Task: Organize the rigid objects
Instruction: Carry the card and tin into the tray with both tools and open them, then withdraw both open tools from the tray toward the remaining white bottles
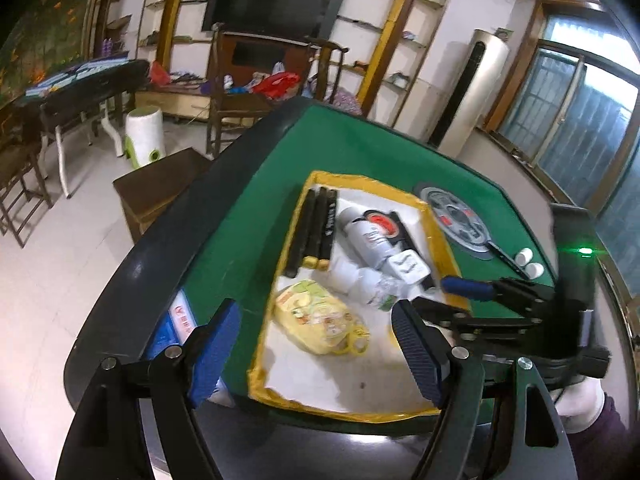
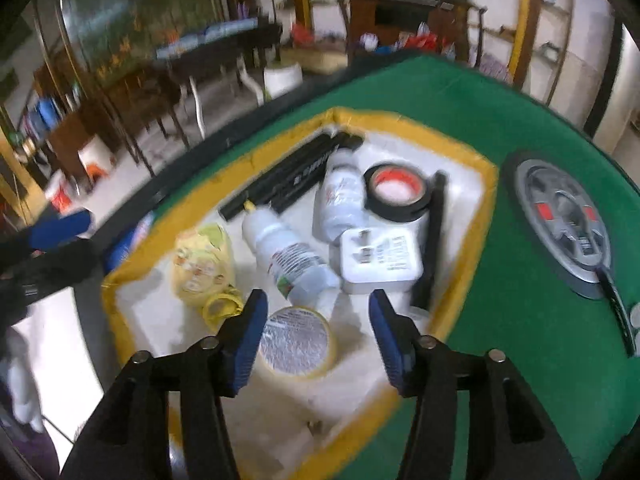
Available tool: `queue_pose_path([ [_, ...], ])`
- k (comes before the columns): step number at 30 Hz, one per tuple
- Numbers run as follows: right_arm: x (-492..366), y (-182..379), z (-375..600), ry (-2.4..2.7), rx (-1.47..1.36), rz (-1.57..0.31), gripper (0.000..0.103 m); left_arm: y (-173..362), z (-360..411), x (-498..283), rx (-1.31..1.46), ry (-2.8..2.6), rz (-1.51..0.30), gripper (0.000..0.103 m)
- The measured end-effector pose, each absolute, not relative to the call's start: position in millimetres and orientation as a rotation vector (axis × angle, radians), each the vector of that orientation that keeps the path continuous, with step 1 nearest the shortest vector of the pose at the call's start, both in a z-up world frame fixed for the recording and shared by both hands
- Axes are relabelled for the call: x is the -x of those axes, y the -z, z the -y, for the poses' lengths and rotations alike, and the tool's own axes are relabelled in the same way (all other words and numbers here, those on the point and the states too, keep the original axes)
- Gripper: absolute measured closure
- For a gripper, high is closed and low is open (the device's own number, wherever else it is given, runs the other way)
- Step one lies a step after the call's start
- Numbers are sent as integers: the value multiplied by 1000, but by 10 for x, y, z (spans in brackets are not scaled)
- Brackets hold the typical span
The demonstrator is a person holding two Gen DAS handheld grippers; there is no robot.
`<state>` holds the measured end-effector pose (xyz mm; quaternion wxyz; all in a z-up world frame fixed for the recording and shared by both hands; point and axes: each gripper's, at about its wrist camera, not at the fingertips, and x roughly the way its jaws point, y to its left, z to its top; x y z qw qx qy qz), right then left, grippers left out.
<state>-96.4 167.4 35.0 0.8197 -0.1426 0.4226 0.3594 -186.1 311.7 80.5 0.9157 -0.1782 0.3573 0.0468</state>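
Note:
A white box with a yellow taped rim sits on the green table. In it lie black tubes, white bottles, a black tape roll, a white plug adapter, a yellow pouch and a round yellow-rimmed tin. My right gripper is open just above the tin, its jaws apart and beside it; it also shows in the left wrist view. My left gripper is open and empty over the box's near left side.
A grey round disc with a black handle and two small white caps lie on the green felt right of the box. A blue and white packet lies left of the box on the black table edge. Chairs and tables stand beyond.

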Motion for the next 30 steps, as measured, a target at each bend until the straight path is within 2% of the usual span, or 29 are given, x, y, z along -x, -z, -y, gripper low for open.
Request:
queue_pose_path([
  [1,1011,-415,-1558,-758,275,-868,38,-830,-3063,1852,360,-81,-729,22],
  [3,1078,-512,-1304,-735,215,-812,33,-870,-2949,1831,349,-54,-725,22],
  [8,1038,-590,-505,-600,54,-752,33,-987,-2581,1751,277,3,-713,22],
  [13,881,-562,403,-437,-95,-757,33,-1124,-2542,1688,307,-19,-706,22],
  [15,826,-570,772,-366,-137,-740,33,-1151,-2467,1668,304,5,-717,17],
  [23,802,-411,1904,-165,-329,-729,32,-1078,-1498,1376,206,257,-819,16],
  [30,768,-392,2218,-126,-357,-727,32,-750,-599,920,95,373,-883,16],
])
